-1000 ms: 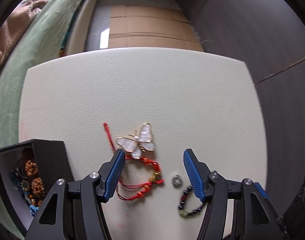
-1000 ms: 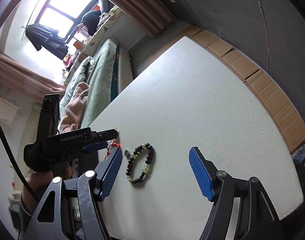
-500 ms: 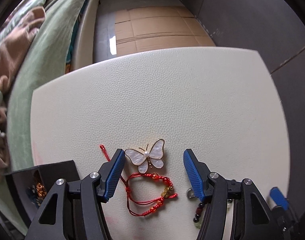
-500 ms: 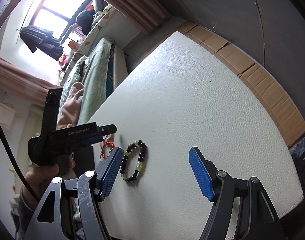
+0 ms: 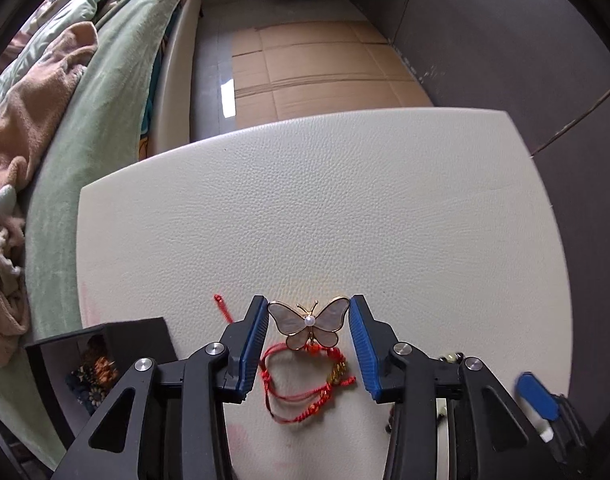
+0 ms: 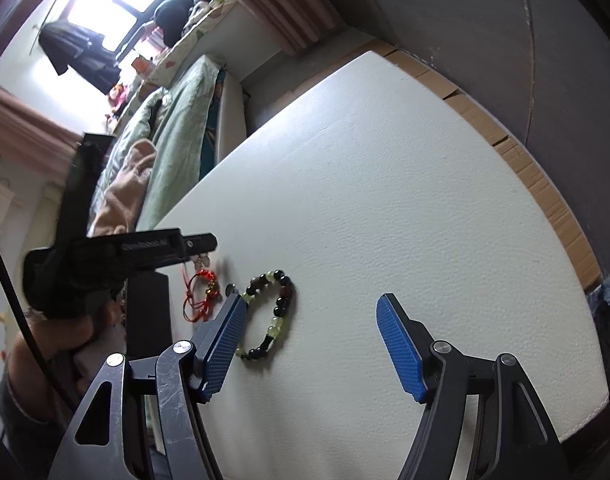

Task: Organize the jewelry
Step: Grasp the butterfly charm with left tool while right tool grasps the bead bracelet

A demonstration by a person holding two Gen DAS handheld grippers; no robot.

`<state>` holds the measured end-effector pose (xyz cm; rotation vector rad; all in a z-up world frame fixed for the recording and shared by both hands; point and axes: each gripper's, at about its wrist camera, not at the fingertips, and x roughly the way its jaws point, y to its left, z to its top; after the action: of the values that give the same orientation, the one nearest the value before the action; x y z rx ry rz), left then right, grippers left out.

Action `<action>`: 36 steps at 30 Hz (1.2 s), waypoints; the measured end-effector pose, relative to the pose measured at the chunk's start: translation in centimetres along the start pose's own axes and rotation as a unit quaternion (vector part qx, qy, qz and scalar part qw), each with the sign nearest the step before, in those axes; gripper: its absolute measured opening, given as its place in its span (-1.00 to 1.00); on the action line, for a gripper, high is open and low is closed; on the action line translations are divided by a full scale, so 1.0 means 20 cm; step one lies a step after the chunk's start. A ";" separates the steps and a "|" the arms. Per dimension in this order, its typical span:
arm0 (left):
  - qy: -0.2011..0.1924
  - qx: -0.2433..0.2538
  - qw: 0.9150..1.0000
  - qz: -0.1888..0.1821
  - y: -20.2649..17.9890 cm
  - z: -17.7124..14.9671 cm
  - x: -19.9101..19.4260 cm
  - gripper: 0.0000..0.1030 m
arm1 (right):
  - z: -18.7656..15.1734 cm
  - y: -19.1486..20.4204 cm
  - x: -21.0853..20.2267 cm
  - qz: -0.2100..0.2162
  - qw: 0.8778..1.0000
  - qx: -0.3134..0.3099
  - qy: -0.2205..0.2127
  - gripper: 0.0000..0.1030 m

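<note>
A pearly butterfly brooch [image 5: 309, 323] with a gold rim sits between the blue pads of my left gripper [image 5: 309, 312], and both pads touch its wing tips. A red cord bracelet [image 5: 305, 384] lies on the white table [image 5: 345, 208] just behind it. The black jewelry box [image 5: 93, 364] stands open at the left with beaded pieces inside. My right gripper [image 6: 311, 320] is open and empty, low over the table, with a dark and green bead bracelet [image 6: 269, 312] beside its left pad. A small silver ring [image 6: 231, 289] lies by the bracelet.
A bed with green covers [image 5: 85, 120] runs along the table's left side. Cardboard sheets [image 5: 313, 72] cover the floor beyond the far edge. A dark wall [image 5: 525, 60] is to the right. The left gripper also shows in the right wrist view [image 6: 201, 256].
My left gripper moved forward over the red bracelet and closed its pads onto the butterfly brooch. My right gripper stayed open and shifted little.
</note>
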<state>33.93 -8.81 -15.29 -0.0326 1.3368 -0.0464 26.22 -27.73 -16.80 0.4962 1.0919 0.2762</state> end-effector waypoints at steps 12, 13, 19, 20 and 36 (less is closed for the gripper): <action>-0.053 -0.003 0.998 -0.035 0.09 -0.07 -0.30 -0.16 | 0.00 0.13 0.13 -0.045 0.998 -0.029 0.044 -0.12; -0.056 -0.005 0.998 -0.038 0.11 -0.08 -0.32 -0.16 | 0.00 0.13 0.14 -0.050 0.997 -0.031 0.042 -0.12; -0.074 -0.015 0.996 -0.052 0.21 -0.13 -0.42 -0.16 | 0.01 0.23 0.17 -0.113 0.991 -0.062 0.043 -0.12; -0.077 -0.017 0.995 -0.054 0.23 -0.14 -0.43 -0.16 | 0.01 0.25 0.18 -0.127 0.988 -0.070 0.044 -0.12; -0.098 -0.067 0.990 -0.072 0.59 -0.35 -0.56 -0.16 | -0.07 0.42 0.21 -0.213 0.964 -0.156 0.038 -0.82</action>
<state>24.78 3.59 -6.52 -0.2422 1.1382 -0.0742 27.06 -18.31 -16.16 -0.0356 1.1740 0.0839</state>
